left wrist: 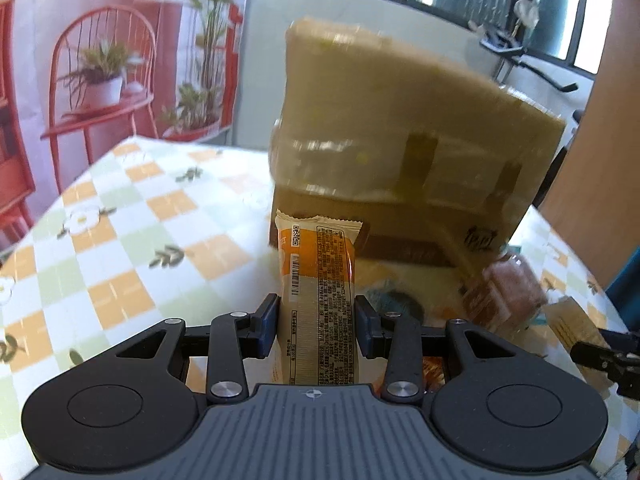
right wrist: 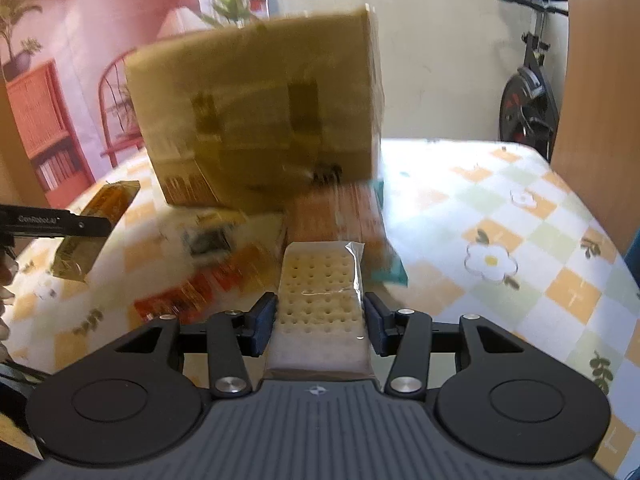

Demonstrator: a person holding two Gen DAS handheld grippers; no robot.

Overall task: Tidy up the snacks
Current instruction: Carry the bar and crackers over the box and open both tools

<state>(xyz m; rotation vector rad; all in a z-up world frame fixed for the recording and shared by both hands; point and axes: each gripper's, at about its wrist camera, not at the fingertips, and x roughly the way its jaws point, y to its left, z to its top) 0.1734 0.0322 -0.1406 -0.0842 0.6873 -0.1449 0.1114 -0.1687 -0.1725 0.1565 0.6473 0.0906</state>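
An orange-and-cream snack bar (left wrist: 316, 264) sticks forward out of my left gripper (left wrist: 316, 312), whose blue pads are shut on its wrapper, lifted above the table. A clear pack of pale holed crackers (right wrist: 320, 280) is pinched the same way in my right gripper (right wrist: 320, 312). Straight ahead of both stands a large brown cardboard box (left wrist: 400, 120) (right wrist: 260, 120), blurred. The right wrist view also catches a left gripper finger (right wrist: 80, 226) at the left edge, with the orange bar (right wrist: 76, 256) crossing it. The right gripper's tip (left wrist: 600, 356) shows at the right edge of the left wrist view.
Loose snacks lie in front of the box: red-orange packets (right wrist: 188, 296), a brown pack (right wrist: 336, 216), a teal packet (right wrist: 390, 272) and a brown wrapped loaf (left wrist: 504, 288). The checkered floral tablecloth (left wrist: 120, 240) (right wrist: 520, 240) spreads to both sides. An exercise bike (right wrist: 524, 108) stands beyond the table.
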